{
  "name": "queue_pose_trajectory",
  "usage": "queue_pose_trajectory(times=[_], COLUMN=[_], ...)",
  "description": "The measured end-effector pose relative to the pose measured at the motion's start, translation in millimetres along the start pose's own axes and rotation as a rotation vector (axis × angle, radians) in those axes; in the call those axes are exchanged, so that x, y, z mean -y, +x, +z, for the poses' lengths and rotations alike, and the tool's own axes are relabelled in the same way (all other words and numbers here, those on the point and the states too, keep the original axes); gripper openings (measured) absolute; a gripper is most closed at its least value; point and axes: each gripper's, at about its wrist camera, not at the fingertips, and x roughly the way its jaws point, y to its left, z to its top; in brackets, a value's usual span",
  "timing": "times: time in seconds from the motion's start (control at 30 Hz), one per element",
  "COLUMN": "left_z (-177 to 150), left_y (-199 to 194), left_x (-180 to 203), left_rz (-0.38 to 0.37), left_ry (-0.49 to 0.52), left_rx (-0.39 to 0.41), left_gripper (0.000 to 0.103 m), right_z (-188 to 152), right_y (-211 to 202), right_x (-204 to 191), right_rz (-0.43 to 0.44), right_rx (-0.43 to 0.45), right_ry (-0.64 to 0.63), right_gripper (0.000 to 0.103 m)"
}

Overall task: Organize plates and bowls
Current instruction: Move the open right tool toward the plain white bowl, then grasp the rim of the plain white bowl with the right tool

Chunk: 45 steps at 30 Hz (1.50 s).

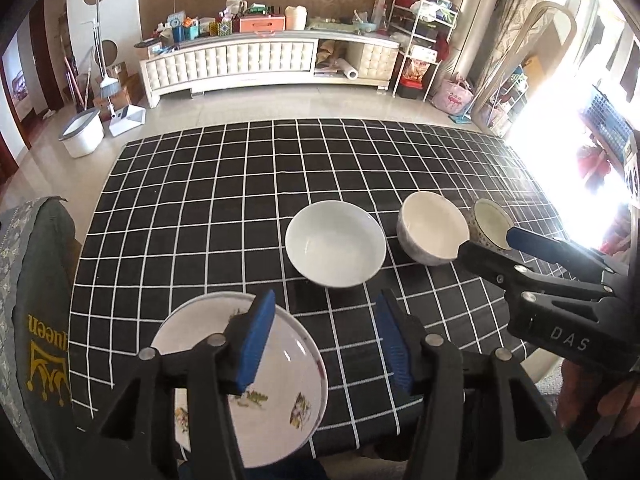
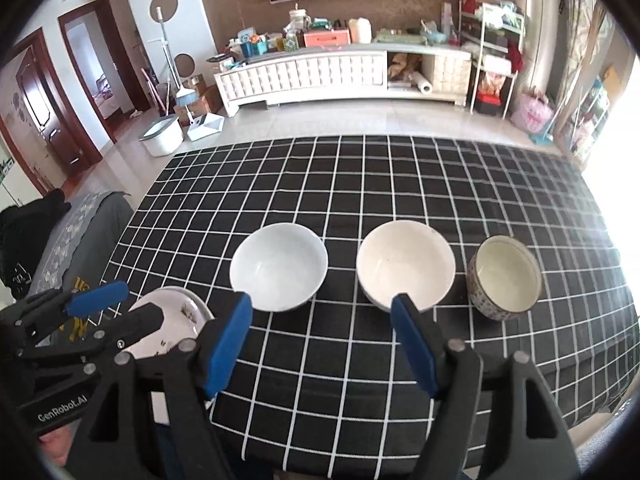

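Black grid-checked tablecloth (image 2: 360, 380) covers the table. On it, a glossy flowered plate (image 1: 280, 392) lies at the near left edge, beside a row of three bowls: white bowl (image 2: 279, 266), cream bowl (image 2: 405, 264), small patterned bowl (image 2: 504, 276). Left gripper (image 1: 326, 340) hovers wide over the plate's right rim, empty. Right gripper (image 2: 320, 344) hangs wide before the bowls, empty.
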Motion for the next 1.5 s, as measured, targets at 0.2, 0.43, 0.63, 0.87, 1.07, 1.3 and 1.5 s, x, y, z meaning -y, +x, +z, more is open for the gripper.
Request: queue_pose_trajectory(times=[0.2,0.43,0.63,0.87,1.07,1.3,1.5], left_z=[21.8,45.4,62.8,71.8,67.4,68.3,64.9], left_y=[35.9,79.1,114.1,145.0,159.0,157.3,165.5], left_x=[-12.9,-29.4,-34.8,-46.3,-49.6,-52.9,-57.5], left_rz=[0.005,-0.037,-0.062,-0.095,-0.092,-0.086,-0.097], left_ry=[-0.037,-0.082,-0.068,-0.095,-0.091,-0.084,-0.102], left_rx=[-0.072,-0.151,-0.232,-0.298,-0.319,-0.305,-0.340], left_gripper=[0.050,0.050,0.023,0.015,0.011,0.006,0.007], right_z=[13.3,31.2,44.4,44.5,37.1,33.5,29.2], right_y=[39.3,78.8,117.1,138.1,146.7,149.8,147.3], right_x=[3.9,16.8,20.3,26.0,36.2,44.5,53.0], right_rz=[0.025,0.128,0.169,0.140,0.138,0.128,0.134], right_rx=[-0.116,-0.222,-0.342,-0.398,-0.424,-0.428,-0.432], right_ry=[-0.012,0.064,0.121,0.136,0.142,0.146,0.146], right_gripper=[0.076,0.075,0.047,0.038,0.024,0.013,0.013])
